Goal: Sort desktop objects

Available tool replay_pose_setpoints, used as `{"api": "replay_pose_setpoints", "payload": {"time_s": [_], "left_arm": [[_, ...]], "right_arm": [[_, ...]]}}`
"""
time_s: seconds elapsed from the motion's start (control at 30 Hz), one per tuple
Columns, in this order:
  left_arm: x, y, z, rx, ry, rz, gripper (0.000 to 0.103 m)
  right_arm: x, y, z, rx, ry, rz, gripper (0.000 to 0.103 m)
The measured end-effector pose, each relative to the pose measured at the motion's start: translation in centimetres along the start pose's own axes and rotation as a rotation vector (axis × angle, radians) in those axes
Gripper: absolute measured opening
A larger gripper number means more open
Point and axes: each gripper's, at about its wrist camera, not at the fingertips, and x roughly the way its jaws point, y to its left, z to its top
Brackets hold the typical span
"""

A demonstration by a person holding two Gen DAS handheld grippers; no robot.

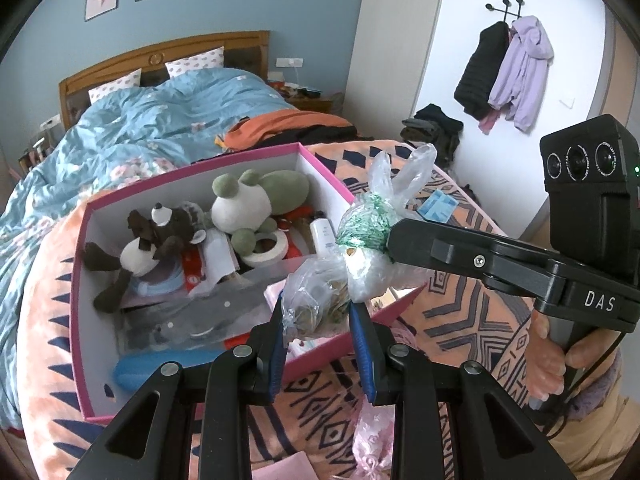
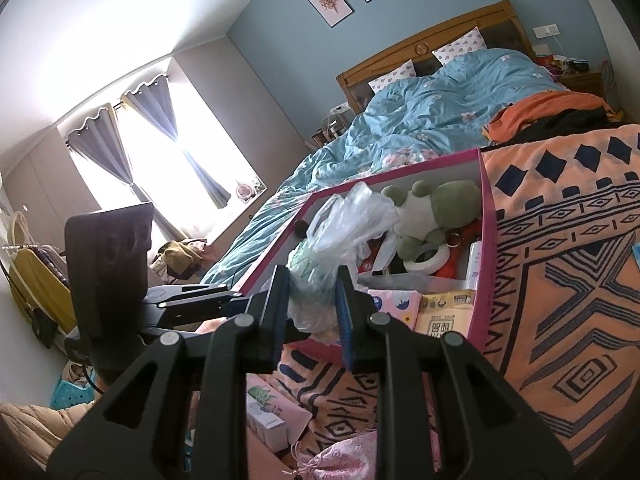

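You have both grippers on one knotted plastic bag [image 1: 360, 256], held in the air over the near corner of the pink box [image 1: 192, 172]. The left gripper [image 1: 320, 320] pinches the lower, clear part, where small loose bits show through the film; the right gripper [image 2: 312, 280] pinches the green-printed part just under the knot, its jaws coming in from the right in the left wrist view. Neither pair of jaws is pressed fully together; the film fills the gap. Main risk, as I judge it: the two grips pull apart and the thin film stretches or tears, spilling the small contents onto the patterned blanket [image 1: 460, 320] or into the box. Second risk: you let go with one gripper first, the bag swings on the other, and the slick film slides out. The box is already crowded, with the plush frog [image 1: 256, 196], the brown plush animal [image 1: 152, 240] and the tape roll [image 1: 266, 248] inside, so a dropped bag may land on the rim and tip out. What the contents are, I cannot tell.
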Motion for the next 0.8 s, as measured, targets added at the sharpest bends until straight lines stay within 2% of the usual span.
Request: {"api": "replay_pose_setpoints", "payload": {"time_s": [0.8], "left_arm": [[0.7,0.3,1.7,0.020,0.001,0.035,0.028]], "right_arm": [[1.0,-0.9,1.6,0.022,-0.019,-0.008,0.025]]}}
